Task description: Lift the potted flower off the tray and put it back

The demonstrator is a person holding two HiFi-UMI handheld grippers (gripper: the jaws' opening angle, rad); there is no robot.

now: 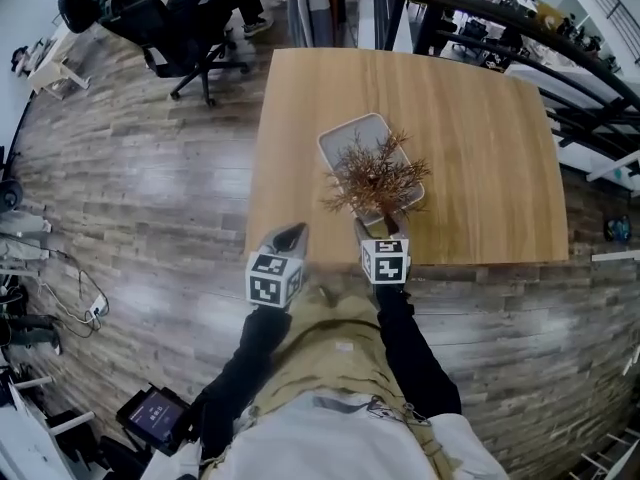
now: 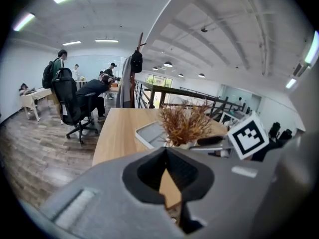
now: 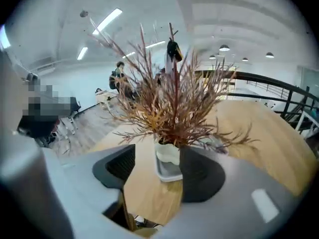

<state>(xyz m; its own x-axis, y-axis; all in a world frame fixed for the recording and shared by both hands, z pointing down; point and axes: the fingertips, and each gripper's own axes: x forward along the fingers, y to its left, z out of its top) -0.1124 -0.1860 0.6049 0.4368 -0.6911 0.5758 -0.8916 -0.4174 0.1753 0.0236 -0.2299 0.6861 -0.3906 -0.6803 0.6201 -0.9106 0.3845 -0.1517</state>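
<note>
Spreading dry, reddish-brown twigs from a small white pot [image 3: 167, 152], the potted flower [image 1: 378, 176] is at the near end of the grey tray [image 1: 345, 140]. In the right gripper view its base overlaps the tray's near rim, and no view shows whether it rests there or hangs just clear. The right gripper [image 3: 159, 154] has its jaws partly apart with the pot between their tips. The pot sits close against the right-hand jaw, while a clear gap of bare wood separates it from the left-hand one, so the pads are not clamped on it. The left gripper [image 2: 167, 151] is held just beside the right one, over the table's near edge. Its jaws meet at the tips with nothing between them, and only a wedge of tabletop shows behind. Each gripper carries a marker cube [image 1: 385, 261], and dark sleeves run back from both towards the person. The tray lies at a slant on a light wooden table [image 1: 480, 148], towards its near side. Around the table is a plank floor [image 1: 150, 188], with a black office chair [image 1: 175, 38] well off to the far left and a dark railing [image 1: 520, 28] beyond the far right corner.
</note>
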